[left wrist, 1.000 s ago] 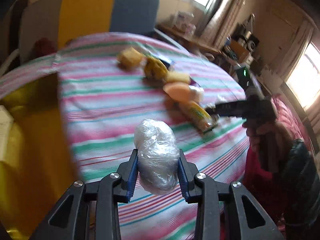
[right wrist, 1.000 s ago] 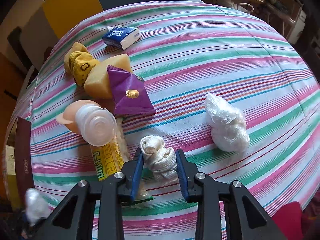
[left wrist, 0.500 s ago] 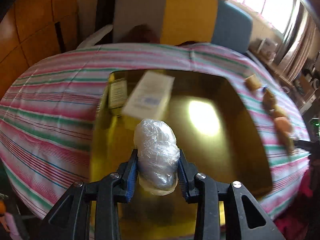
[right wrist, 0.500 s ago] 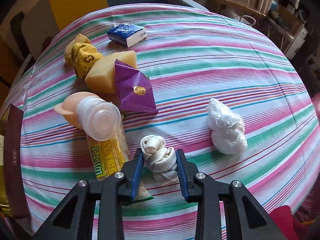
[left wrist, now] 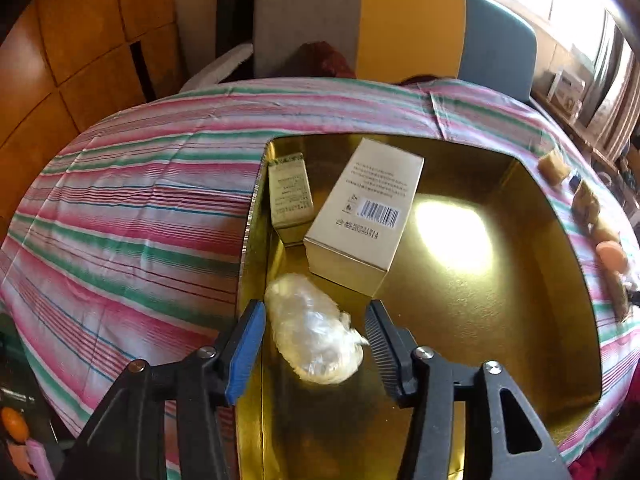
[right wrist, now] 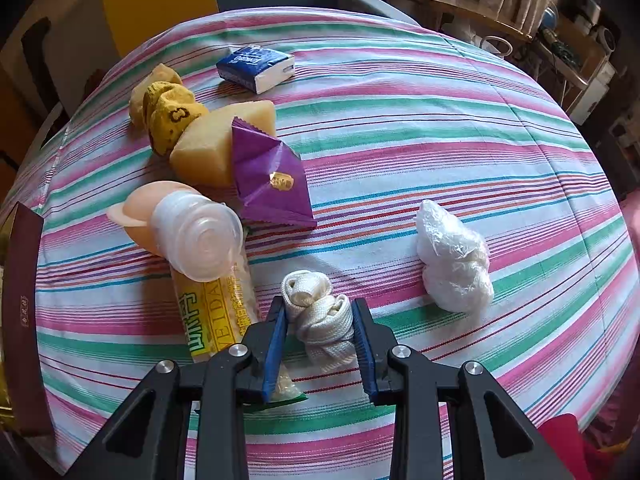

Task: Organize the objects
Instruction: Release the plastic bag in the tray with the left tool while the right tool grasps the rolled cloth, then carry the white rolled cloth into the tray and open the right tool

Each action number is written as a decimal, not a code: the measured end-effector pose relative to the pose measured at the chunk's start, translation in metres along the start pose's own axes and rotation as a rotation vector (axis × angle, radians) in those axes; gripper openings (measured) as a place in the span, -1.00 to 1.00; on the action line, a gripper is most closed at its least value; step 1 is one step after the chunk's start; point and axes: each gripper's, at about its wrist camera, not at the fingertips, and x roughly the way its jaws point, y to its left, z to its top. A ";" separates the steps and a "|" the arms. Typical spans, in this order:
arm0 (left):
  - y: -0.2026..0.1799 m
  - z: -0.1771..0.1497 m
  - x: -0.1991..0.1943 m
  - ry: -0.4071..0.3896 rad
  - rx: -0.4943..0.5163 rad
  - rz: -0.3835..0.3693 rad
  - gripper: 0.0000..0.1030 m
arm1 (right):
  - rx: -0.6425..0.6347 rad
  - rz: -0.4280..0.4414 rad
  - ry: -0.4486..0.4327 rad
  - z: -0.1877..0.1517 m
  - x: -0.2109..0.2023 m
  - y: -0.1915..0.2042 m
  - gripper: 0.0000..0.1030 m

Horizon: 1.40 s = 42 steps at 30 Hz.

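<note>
In the left wrist view my left gripper (left wrist: 316, 330) hangs over the near left corner of a gold box (left wrist: 472, 304). Its jaws are opening, and a clear plastic-wrapped bundle (left wrist: 314, 330) lies between them on the box floor, free of both pads. Two cream cartons (left wrist: 366, 208) lie farther in. In the right wrist view my right gripper (right wrist: 318, 334) is shut on a knotted white rope (right wrist: 318, 320) just above the striped cloth. A second plastic-wrapped bundle (right wrist: 454, 262) rests to its right.
Left of the right gripper lie a yellow snack packet (right wrist: 216, 312), a clear-capped peach bottle (right wrist: 180, 226), a purple sachet (right wrist: 272, 180), sponges (right wrist: 212, 146), a yellow sock (right wrist: 168, 116) and a blue tissue pack (right wrist: 256, 66). The box's dark outer wall (right wrist: 22, 300) stands at the left edge. Chairs stand behind the table.
My left gripper swung from the pile of objects over to the gold box, then its jaws spread and let the plastic bundle drop onto the box floor. My right gripper stayed shut on the rope.
</note>
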 end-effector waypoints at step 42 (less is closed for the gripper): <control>0.071 -0.075 -0.081 -0.125 -0.252 0.073 0.02 | -0.696 0.614 -0.052 -0.109 -0.094 0.384 -0.39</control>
